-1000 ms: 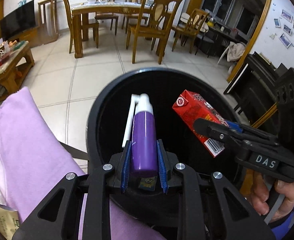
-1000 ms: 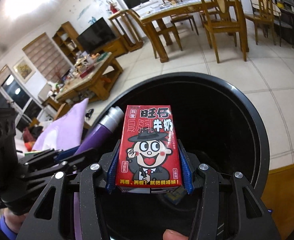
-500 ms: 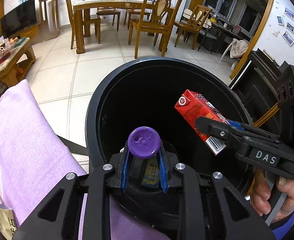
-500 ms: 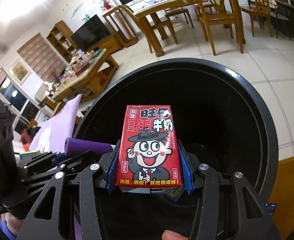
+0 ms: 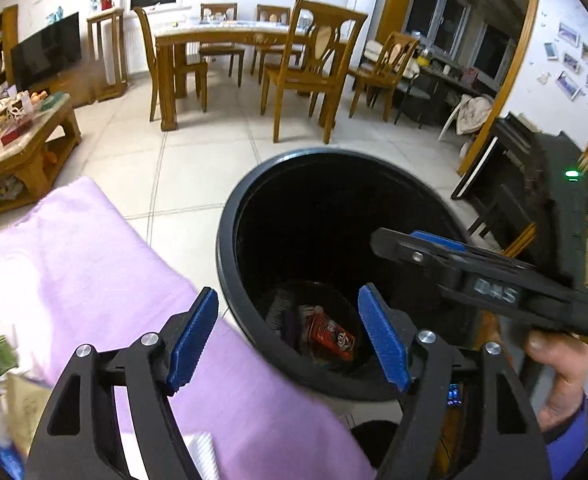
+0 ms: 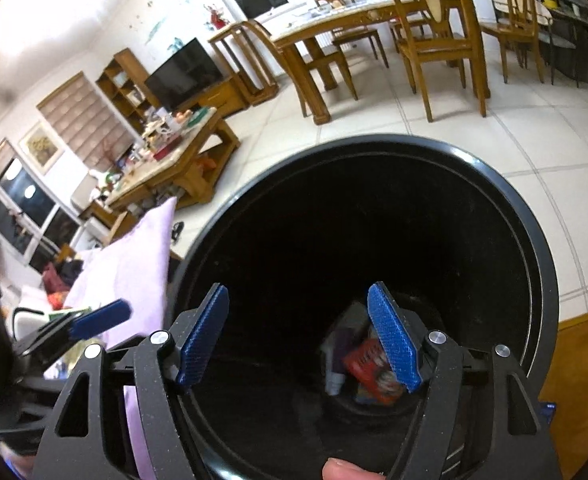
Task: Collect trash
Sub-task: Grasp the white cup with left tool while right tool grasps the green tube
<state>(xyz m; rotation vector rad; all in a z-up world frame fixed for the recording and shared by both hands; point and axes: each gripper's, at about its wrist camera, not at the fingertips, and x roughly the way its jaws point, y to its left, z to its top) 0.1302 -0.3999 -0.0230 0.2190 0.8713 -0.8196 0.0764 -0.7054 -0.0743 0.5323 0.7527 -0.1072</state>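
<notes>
The left gripper [image 5: 289, 336] and right gripper [image 6: 300, 336] both tilt downward, blue-padded jaws just opened wide, nothing between them.

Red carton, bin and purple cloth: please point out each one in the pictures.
Red carton [image 5: 330, 338]: left wrist view, on its printed face.
Bin [image 6: 534, 240]: right wrist view, on its right rim.
Purple cloth [image 5: 93, 264]: left wrist view, on its bare middle.

Only blurred raised letters, seemingly "DAS", stand on the right gripper [image 5: 378, 240] body at three o'clock; the red carton [image 5: 330, 338] print is unreadable.
</notes>
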